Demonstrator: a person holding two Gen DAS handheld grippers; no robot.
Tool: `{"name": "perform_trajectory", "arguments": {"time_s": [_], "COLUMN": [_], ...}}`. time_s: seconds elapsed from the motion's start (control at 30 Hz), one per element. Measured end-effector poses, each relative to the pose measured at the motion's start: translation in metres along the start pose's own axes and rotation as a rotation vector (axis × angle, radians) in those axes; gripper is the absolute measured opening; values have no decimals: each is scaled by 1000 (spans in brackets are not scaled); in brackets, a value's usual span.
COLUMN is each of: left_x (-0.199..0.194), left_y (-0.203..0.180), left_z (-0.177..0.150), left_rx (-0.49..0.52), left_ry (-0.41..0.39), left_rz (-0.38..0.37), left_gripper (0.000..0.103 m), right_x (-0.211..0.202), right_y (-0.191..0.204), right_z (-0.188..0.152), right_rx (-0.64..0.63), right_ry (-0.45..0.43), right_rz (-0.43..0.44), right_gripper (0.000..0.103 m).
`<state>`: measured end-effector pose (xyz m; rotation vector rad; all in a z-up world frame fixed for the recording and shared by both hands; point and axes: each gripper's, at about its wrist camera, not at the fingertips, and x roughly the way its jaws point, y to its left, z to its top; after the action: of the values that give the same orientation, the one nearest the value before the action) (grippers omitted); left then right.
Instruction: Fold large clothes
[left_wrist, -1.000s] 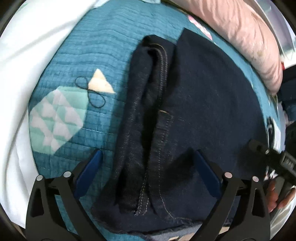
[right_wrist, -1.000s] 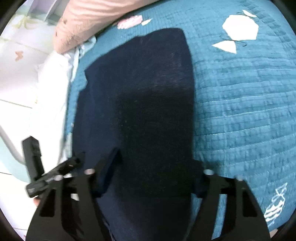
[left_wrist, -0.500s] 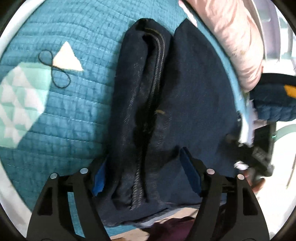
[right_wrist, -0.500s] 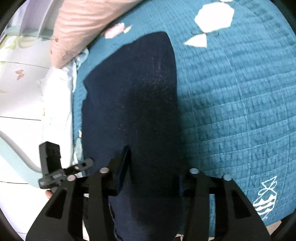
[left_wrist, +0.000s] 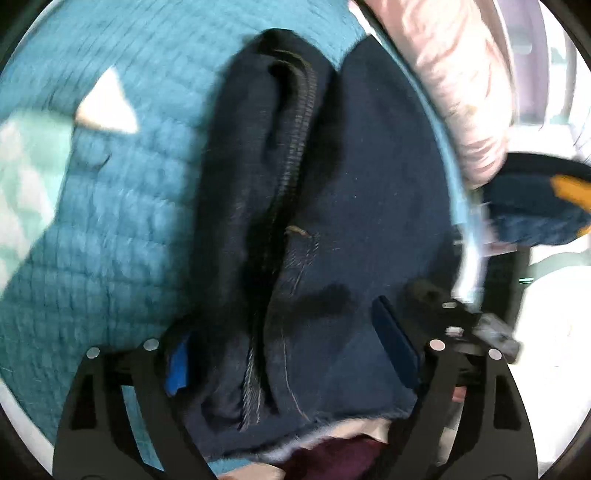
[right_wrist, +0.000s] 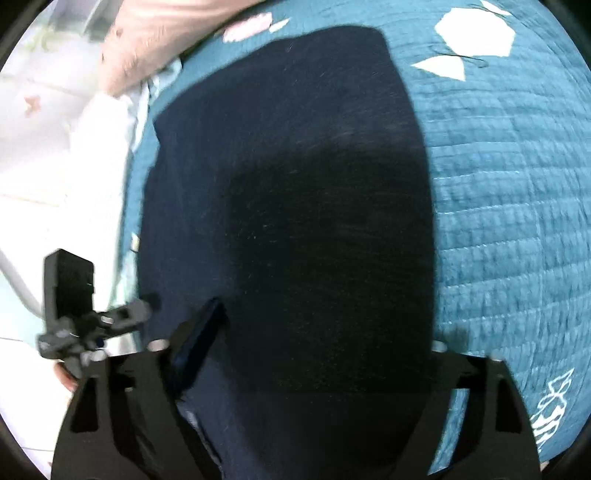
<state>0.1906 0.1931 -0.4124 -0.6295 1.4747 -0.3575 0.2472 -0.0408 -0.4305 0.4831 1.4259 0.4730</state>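
Observation:
Dark navy jeans (left_wrist: 369, 184) lie folded lengthwise on a teal quilt (left_wrist: 110, 221), the seam and stitching facing up. My left gripper (left_wrist: 286, 343) straddles the near end of the jeans. Its jaws are opening; the denim bulges between the blue pads without being pinched. In the right wrist view the jeans (right_wrist: 295, 184) fill the middle as a flat dark panel. My right gripper (right_wrist: 317, 339) sits over their near end, jaws opening, with its right pad hidden behind the cloth. Each gripper shows at the edge of the other's view.
A pink pillow (left_wrist: 461, 74) lies along the far edge of the quilt (right_wrist: 498, 184). A blue and orange item (left_wrist: 535, 199) sits off the bed's side. Maroon fabric (left_wrist: 332, 454) shows under the jeans' near edge. White floor (right_wrist: 44, 166) lies past the bed edge.
Both grippers closed in around the jeans' near end half a second ago and have now spread wider. The left view swung toward the pillow side; the jeans lie in the same spot.

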Motion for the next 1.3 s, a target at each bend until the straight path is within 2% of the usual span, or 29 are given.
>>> {"name": "perform_trajectory", "arguments": {"time_s": [0.03,0.07,0.1,0.13,0.17,0.23,0.33,0.43,0.53,0.73,0.8,1.03,1.3], "left_x": [1,3,-1,-9,-17,-25,-31,-33,-36,-58,-60,-52,-6], "left_y": [-8,-12,-16,-17,-13,-19,-35,-57,-71,-92,-111,-170,-267], "left_z": [-1,-2,-4,-7,-13,-16,-25,-27,-36,-41,-45,-52,-54], "left_rx": [13,11,0,-24,-30,6,20,80,85,91,116,197,324], "left_ry": [-20,-30,-47,-70,-81,-93,-130,-153,-144,-202,-210,-214,-190], "left_rz": [64,108,145,143,141,165,219,271,253,217,213,210,208], "left_gripper": [78,67,60,40,29,25,21,20,20,20,20,20,20], "right_x": [-5,-9,-13,-18,-23,-26,-34,-52,-74,-114,-127,-184,-249], "right_y": [-2,-2,-2,0,-1,1,3,13,24,15,10,-27,-95], "right_z": [0,0,2,3,2,2,4,8,14,11,10,2,-2], "right_rx": [11,12,9,-2,-9,-13,-27,-53,-84,-98,-93,-74,-22], "right_ry": [-6,-9,-14,-24,-34,-38,-47,-77,-127,-171,-188,-248,-295], "right_rz": [12,17,23,33,41,50,62,89,76,112,117,118,109], "right_gripper": [59,55,53,51,50,48,42,39,38,37,37,37,37]}}
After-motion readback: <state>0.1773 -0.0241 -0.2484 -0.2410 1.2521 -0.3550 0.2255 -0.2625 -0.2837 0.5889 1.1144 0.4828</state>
